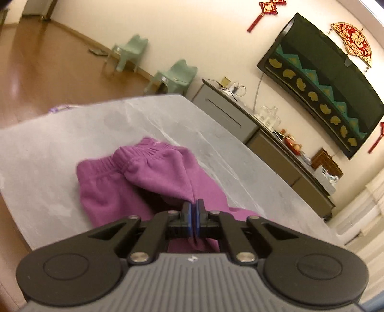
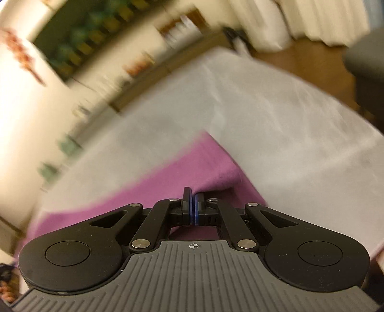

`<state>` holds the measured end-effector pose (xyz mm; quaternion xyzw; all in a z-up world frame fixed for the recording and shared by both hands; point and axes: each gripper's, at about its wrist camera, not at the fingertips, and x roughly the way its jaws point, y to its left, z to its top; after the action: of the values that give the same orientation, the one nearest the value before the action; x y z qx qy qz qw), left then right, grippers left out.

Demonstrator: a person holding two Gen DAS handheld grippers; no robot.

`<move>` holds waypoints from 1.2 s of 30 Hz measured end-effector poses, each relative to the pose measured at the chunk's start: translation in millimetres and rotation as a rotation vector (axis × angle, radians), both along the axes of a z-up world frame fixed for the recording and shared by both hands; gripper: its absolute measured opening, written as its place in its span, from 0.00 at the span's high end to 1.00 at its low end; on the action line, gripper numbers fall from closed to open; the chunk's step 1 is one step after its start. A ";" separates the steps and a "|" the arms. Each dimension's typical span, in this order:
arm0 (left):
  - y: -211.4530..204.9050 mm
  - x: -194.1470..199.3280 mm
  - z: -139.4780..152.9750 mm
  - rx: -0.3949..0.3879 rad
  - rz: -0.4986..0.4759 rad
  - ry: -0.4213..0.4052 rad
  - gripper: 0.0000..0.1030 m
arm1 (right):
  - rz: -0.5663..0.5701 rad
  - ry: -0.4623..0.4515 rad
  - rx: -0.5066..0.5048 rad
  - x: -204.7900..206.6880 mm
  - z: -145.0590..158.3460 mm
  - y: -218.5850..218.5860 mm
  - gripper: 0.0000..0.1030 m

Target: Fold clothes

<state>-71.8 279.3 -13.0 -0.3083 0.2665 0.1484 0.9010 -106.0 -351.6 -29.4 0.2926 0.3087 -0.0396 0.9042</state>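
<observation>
Purple sweatpants [image 1: 148,175] lie on a table with a white cloth [image 1: 60,148], the elastic waistband at the far end. My left gripper [image 1: 193,204] is shut on a fold of the purple fabric and lifts it off the layer below. In the right wrist view, which is motion-blurred, the same purple sweatpants [image 2: 168,177] spread to the left over the white cloth [image 2: 288,134]. My right gripper [image 2: 192,192] is shut on a raised edge of the fabric.
Two pale green chairs [image 1: 172,74] stand by the far wall on a brown floor. A long grey cabinet [image 1: 240,115] with glasses and small items runs along the wall on the right, under a dark framed panel [image 1: 324,91]. White curtains [image 2: 300,19] hang beyond the table.
</observation>
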 end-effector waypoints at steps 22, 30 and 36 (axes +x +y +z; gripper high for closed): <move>-4.8 22.1 -25.2 0.027 0.028 0.312 0.89 | -0.173 0.152 -0.404 -10.2 9.1 24.8 0.63; 14.8 16.7 -11.9 0.059 0.159 0.244 0.81 | 0.212 0.109 -0.532 9.3 -1.4 97.9 0.66; 47.1 0.0 -6.7 -0.077 0.185 0.161 0.69 | 0.130 0.198 -0.697 8.9 -4.7 96.6 0.59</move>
<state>-71.8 326.3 -19.7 -0.3532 0.3140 0.2448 0.8466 -97.1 -255.0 -34.0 -0.0583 0.3806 -0.1128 0.9160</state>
